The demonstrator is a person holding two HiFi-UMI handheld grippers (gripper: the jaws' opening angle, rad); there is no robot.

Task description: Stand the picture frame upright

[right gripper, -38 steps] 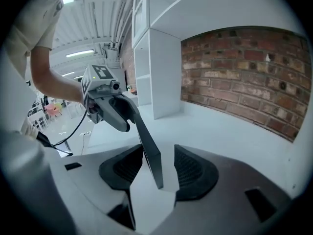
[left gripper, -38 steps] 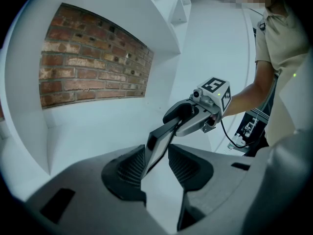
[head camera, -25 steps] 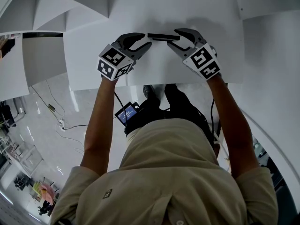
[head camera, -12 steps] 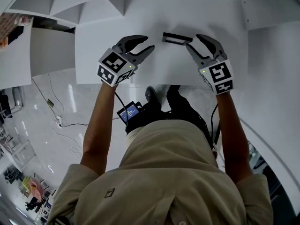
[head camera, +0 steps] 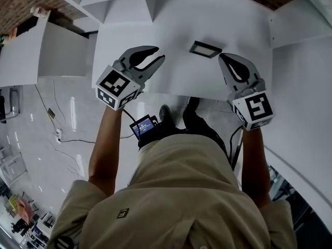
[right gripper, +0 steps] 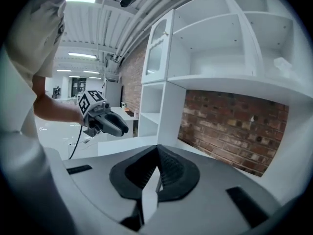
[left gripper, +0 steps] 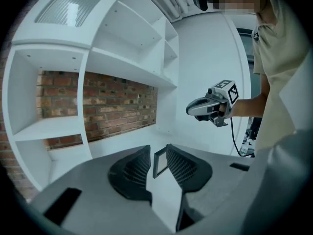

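1. The setting is a white tabletop with white shelving and a brick wall behind it. The person stands right up against the table's near edge.
2. The picture frame sits in the upper middle of the head view, between the two grippers and touching neither. In the left gripper view it looks like it's already on edge, maybe leaning back a bit.
3. The left gripper is at centre left of the head view. Its jaws are apart and closing with nothing between the pads, and the frame is just visible beyond them.
4. The right gripper is at centre right, clamped fully together and empty.
5. Handling guess: it's a small, thin frame, so probably light, stiff and easy to tip. The pane could be fragile and slick, so the outer side rails or top edge are the better place to pinch.
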